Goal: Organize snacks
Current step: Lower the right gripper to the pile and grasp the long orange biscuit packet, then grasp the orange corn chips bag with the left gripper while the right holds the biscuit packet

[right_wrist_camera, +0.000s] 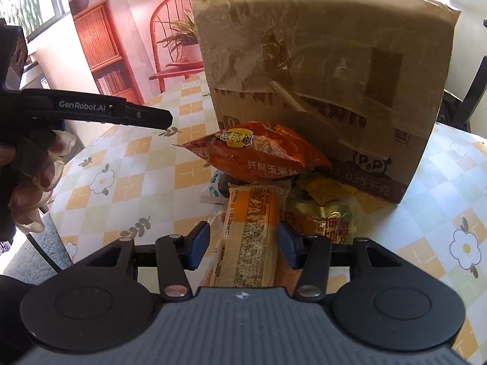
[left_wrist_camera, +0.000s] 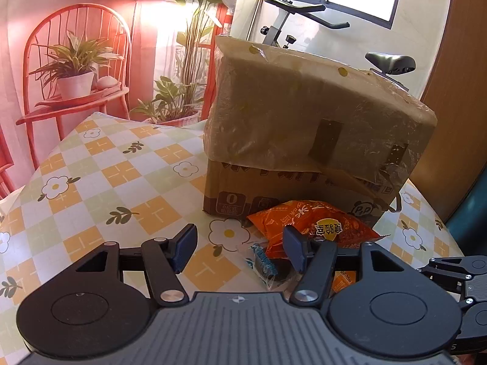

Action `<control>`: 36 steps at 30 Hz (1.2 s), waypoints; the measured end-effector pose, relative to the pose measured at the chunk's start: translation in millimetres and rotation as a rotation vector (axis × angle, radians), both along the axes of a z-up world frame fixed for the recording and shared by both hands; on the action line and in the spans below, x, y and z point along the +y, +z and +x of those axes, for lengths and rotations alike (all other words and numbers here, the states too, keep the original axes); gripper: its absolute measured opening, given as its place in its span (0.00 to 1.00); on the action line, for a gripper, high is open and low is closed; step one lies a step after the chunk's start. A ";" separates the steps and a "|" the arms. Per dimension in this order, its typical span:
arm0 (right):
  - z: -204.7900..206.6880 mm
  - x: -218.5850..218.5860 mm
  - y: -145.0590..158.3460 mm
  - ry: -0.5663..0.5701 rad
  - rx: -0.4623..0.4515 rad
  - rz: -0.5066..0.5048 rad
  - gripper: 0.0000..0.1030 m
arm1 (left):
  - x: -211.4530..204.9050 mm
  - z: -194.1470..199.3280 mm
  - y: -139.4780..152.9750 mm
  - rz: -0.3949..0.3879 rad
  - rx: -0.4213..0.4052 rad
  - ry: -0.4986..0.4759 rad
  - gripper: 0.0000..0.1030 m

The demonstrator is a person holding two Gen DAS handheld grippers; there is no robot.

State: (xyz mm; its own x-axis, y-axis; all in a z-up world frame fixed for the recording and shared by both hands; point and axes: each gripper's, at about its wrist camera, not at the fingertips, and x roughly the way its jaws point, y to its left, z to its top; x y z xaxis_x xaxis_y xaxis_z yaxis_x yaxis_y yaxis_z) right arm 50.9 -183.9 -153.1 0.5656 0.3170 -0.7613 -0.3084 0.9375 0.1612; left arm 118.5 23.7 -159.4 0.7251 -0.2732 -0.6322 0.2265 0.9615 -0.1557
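Heaped on the checked tabletop (left_wrist_camera: pixel 100 164) against the taped cardboard box (right_wrist_camera: pixel 319 70): snack packets, orange bag (right_wrist_camera: pixel 258 155) uppermost. Right gripper (right_wrist_camera: pixel 243 243) half-open astride a long yellow packet (right_wrist_camera: pixel 249 234), pads not touching it. Left gripper (left_wrist_camera: pixel 240 246) half-open, empty, short of the heap.

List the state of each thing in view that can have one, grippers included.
Cardboard box: upright on the table, flaps taped down.
Orange snack bag: sealed, lying atop the pile against the box.
Yellow bar packet: sealed, lying flat between the right fingers, pads not visibly pressing.
Left gripper: open, empty.
Right gripper: open around the packet.
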 end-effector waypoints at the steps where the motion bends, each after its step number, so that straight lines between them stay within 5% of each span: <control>1: 1.1 -0.4 -2.5 -0.006 0.014 -0.002 0.51 | -0.5 0.1 -0.1 0.000 0.001 0.000 0.62; 9: -1.4 -9.0 -4.9 -0.010 0.030 0.020 0.38 | -6.7 3.6 -3.1 -0.008 0.019 -0.006 0.63; 22: -8.7 -63.2 14.8 -0.178 -0.044 0.021 0.37 | -26.9 19.6 1.0 -0.029 0.029 -0.030 0.63; 28: 1.1 -70.3 19.1 -0.227 -0.084 -0.009 0.37 | -49.7 42.5 -1.0 -0.059 0.080 -0.051 0.64; 36: 17.7 -59.2 11.8 -0.150 -0.063 0.020 0.37 | -70.8 78.7 -32.2 -0.087 0.239 -0.049 0.69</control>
